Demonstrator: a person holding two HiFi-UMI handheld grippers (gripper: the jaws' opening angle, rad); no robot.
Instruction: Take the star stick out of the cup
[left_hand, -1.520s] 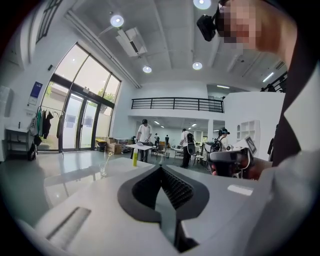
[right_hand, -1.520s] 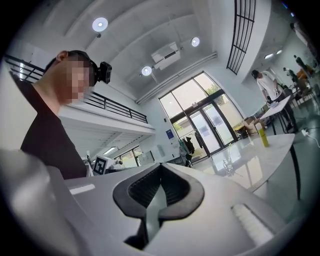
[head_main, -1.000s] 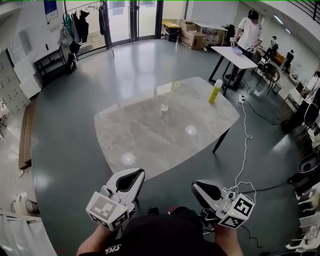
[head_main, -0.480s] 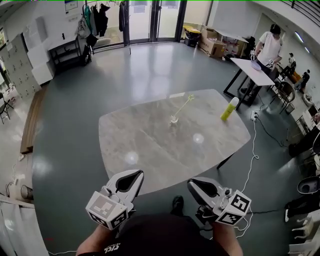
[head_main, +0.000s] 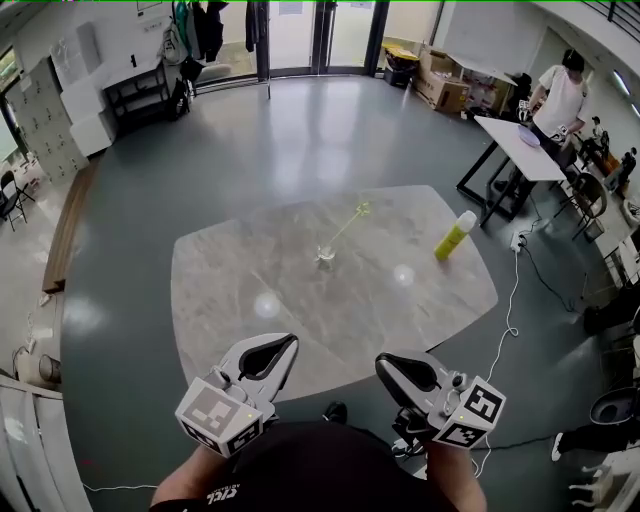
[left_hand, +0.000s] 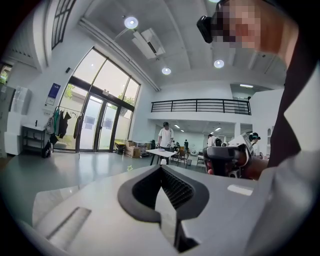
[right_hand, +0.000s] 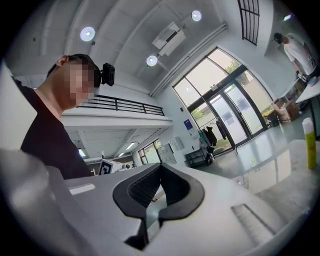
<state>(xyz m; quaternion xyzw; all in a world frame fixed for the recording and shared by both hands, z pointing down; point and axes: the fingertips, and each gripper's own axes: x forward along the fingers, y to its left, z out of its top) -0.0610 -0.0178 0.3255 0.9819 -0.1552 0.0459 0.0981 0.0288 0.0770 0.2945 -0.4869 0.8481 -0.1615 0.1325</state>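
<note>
A small clear cup stands near the middle of the grey marble table. A thin yellow-green star stick leans out of it toward the far right, its star at the top end. Both grippers are held low in front of my body, short of the table's near edge and far from the cup. My left gripper is shut with nothing in it, and so is my right gripper. In the left gripper view the left gripper points across the tabletop, with the star tiny in the distance.
A yellow bottle stands at the table's right side and also shows in the right gripper view as the bottle. A white cable trails over the floor on the right. Beyond it, a person stands at a white table.
The table has come nearer and now reaches almost to the grippers. Both grippers stay shut and level in front of me, carried forward together.
</note>
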